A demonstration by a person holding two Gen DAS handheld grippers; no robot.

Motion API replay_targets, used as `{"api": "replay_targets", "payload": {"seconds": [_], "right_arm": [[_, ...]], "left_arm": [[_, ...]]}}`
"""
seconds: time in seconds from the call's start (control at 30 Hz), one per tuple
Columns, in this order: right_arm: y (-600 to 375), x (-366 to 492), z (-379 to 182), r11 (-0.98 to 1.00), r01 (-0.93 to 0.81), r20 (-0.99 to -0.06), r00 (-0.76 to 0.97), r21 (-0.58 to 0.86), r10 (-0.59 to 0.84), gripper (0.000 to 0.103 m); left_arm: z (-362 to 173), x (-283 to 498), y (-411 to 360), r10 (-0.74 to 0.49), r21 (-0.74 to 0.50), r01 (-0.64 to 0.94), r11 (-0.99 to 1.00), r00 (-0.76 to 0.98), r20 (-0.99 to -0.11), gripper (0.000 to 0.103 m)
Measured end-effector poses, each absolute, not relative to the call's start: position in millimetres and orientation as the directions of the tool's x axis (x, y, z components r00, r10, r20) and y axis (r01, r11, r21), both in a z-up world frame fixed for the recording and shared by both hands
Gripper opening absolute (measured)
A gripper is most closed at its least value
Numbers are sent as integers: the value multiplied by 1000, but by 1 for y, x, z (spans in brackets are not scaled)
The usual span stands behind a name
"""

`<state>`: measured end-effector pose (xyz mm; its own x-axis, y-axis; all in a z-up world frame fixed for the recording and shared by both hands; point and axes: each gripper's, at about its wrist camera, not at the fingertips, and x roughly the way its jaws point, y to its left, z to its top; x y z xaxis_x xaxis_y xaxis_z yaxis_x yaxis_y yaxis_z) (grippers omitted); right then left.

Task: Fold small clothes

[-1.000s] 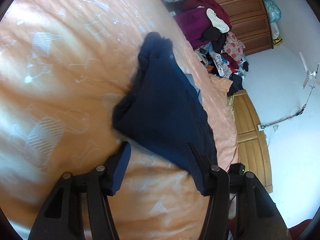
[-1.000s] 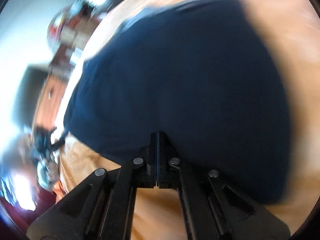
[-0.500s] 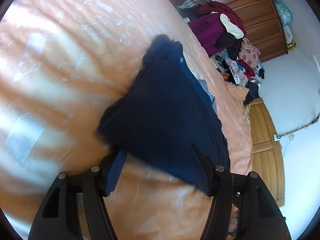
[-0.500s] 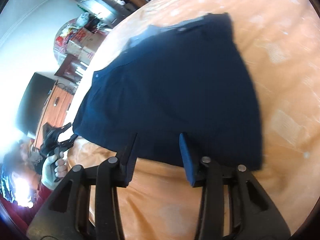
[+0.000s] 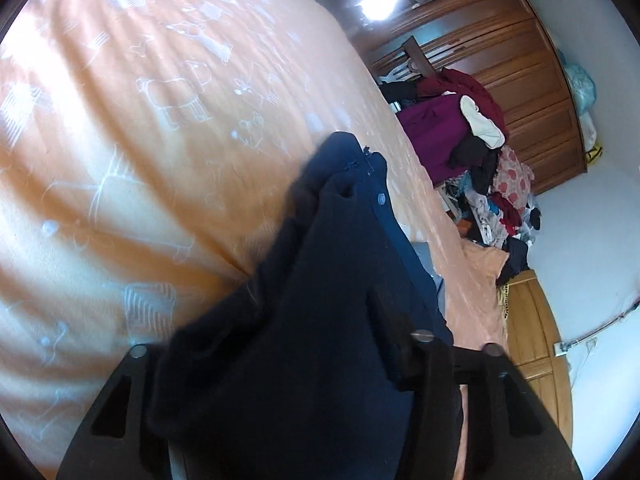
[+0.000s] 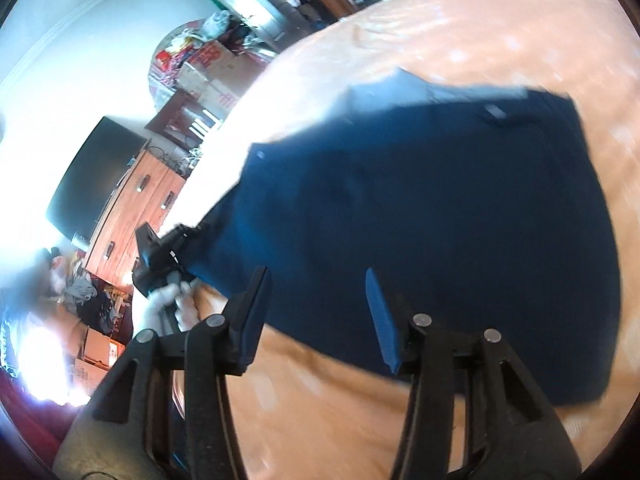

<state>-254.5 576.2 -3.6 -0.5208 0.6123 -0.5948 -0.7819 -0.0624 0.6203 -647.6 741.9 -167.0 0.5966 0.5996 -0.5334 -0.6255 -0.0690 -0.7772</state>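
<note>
Cloth [image 5: 304, 340] drapes over our left tool [image 5: 276, 364] on the bed [image 5: 120, 128]; whether it grips we cannot tell. We should pinch both layers at the edge before lifting. A second ago, cloth lay ahead of spread fingers. Our right tool [image 6: 316, 312] hangs open near the garment's hem; earlier it was clamped.

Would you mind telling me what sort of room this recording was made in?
Most likely a lived-in bedroom: the navy garment lies on a bed with an orange patterned sheet, a wooden wardrobe stands behind a heap of clothes, and a dark television sits on a wooden dresser.
</note>
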Motion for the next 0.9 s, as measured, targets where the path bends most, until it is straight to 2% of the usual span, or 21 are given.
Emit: {"api": "replay_targets", "payload": {"seconds": [0.03, 0.07, 0.2, 0.27, 0.33, 0.5, 0.6, 0.63, 0.7, 0.73, 0.9], "right_arm": [[590, -263, 2, -77, -779, -587, -529, 622, 613, 49], [601, -269, 4, -84, -780, -588, -533, 621, 609, 49], [667, -310, 24, -148, -793, -599, -554, 591, 578, 51], [705, -328, 34, -180, -795, -606, -568, 580, 556, 74], [744, -349, 41, -205, -800, -622, -575, 565, 531, 78], [787, -384, 31, -227, -731, -626, -673, 643, 394, 85], [791, -390, 10, -196, -774, -689, -628, 602, 363, 86], [790, -386, 4, -182, -789, -705, -608, 586, 366, 82], [783, -367, -5, -152, -827, -726, -551, 542, 412, 35], [779, -348, -12, -107, -814, -713, -556, 571, 428, 10], [712, -237, -25, 31, -743, -633, -546, 668, 549, 9]], "left_arm": [[-166, -647, 743, 604, -780, -623, -55, 601, -523, 4], [-166, -645, 745, 598, -789, -613, -41, 617, -511, 2], [-130, -618, 738, 619, -684, -723, 96, 581, -528, 2], [-112, -595, 730, 626, -601, -778, 185, 564, -538, 2], [-97, -574, 722, 636, -523, -812, 259, 551, -541, 2], [-75, -533, 705, 634, -385, -837, 390, 547, -547, 3], [-68, -501, 696, 620, -293, -833, 469, 547, -563, 4], [-67, -489, 693, 608, -256, -826, 501, 547, -575, 4], [-68, -467, 682, 584, -201, -798, 568, 563, -585, 6], [-68, -454, 678, 554, -191, -772, 606, 582, -595, 7], [-48, -384, 653, 409, -168, -621, 766, 672, -618, 7]]}}
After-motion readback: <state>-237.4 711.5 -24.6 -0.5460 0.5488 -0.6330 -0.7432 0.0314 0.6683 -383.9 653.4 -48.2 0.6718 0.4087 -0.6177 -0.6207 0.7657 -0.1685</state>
